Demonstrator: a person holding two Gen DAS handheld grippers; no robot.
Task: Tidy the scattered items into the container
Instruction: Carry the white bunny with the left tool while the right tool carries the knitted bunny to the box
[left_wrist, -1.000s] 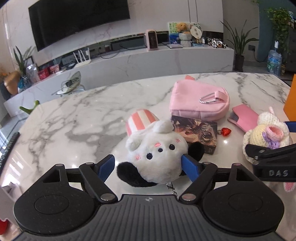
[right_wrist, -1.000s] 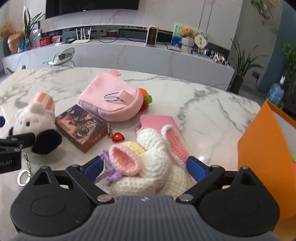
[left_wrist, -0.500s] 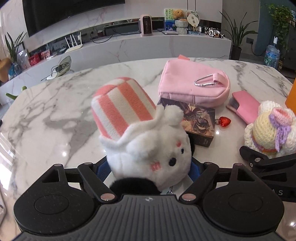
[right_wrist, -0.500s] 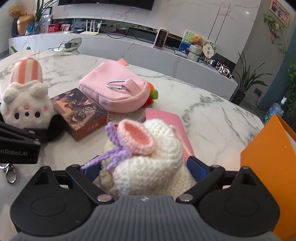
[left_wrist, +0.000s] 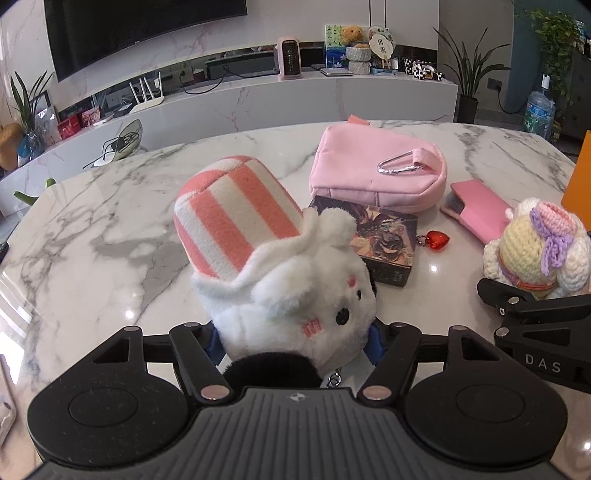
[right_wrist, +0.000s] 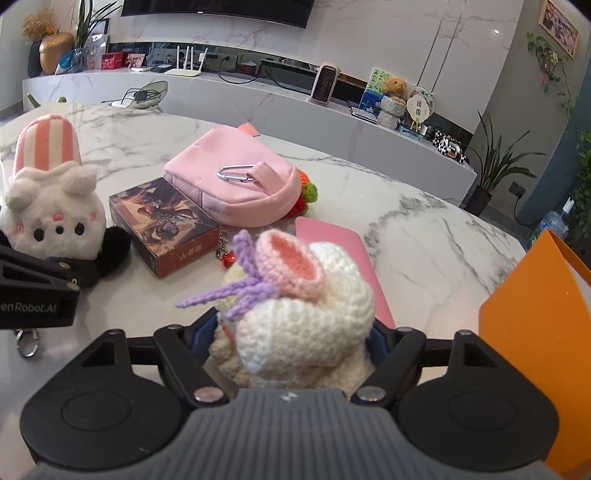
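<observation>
My left gripper (left_wrist: 295, 341) is shut on a white plush toy (left_wrist: 295, 295) with a pink-striped hat, lifted off the marble table (left_wrist: 110, 229). The plush also shows in the right wrist view (right_wrist: 55, 210). My right gripper (right_wrist: 291, 339) is shut on a crocheted bunny (right_wrist: 303, 314) with a pink ear and purple bow, which also shows in the left wrist view (left_wrist: 535, 251). The orange container (right_wrist: 546, 332) stands at the right, close beside my right gripper.
On the table lie a pink pouch (right_wrist: 236, 192) with a carabiner, a dark card box (right_wrist: 162, 225), a red heart charm (left_wrist: 436, 240), a pink case (left_wrist: 476, 210) and a small orange-green crochet piece (right_wrist: 306, 192). A low marble counter (left_wrist: 258, 99) runs behind the table.
Both grippers closed on their toys and lifted them. The plush tipped to the right in the left gripper; the bunny rose off the table in the right one.
</observation>
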